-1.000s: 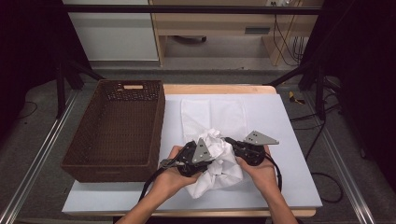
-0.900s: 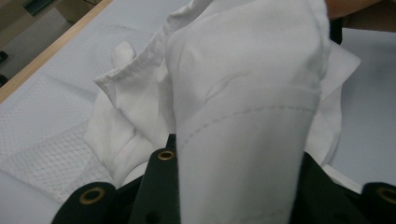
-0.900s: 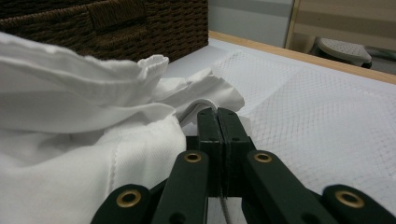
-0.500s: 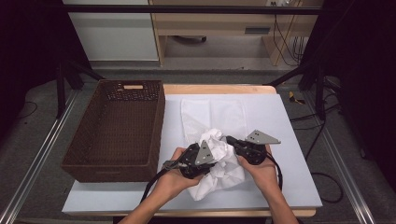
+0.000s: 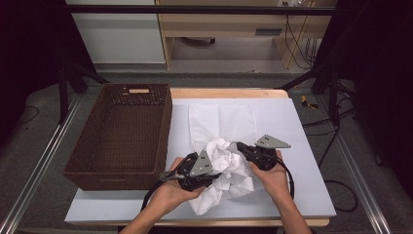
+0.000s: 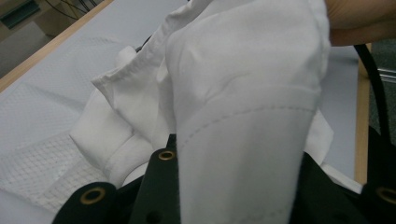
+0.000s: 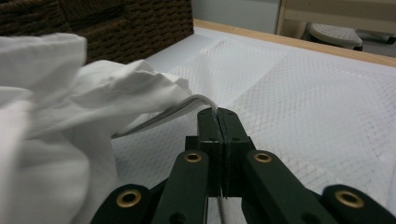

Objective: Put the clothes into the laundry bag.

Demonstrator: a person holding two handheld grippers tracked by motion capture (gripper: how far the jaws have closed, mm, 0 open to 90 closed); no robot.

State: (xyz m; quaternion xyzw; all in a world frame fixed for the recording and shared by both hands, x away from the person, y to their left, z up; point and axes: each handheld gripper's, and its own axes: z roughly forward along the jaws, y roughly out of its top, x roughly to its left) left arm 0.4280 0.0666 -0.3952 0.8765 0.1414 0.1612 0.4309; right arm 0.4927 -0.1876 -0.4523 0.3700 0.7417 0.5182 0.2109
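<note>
The white cloth (image 5: 225, 170), bunched above the table's (image 5: 302, 146) near edge, is pinched by the right gripper (image 7: 217, 119) and draped in the left gripper (image 5: 214, 168), whose hold looks loose enough to slip.

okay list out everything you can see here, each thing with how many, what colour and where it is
White garment: one, white, bunched up at the near middle of the table, raised between the two grippers.
Mesh laundry bag: one, white, lying flat on the table behind the garment.
Wicker basket: one, dark brown, on the left part of the table.
Table: one, pale grey top with a wooden edge.
Wooden furniture: one piece, light wood, on the floor beyond the table.
Left gripper: one, black with a grey plate, cloth draped between its jaws.
Right gripper: one, black, jaws shut on a fold of the garment.
Hands: two, at the near edge, each holding a gripper.
</note>
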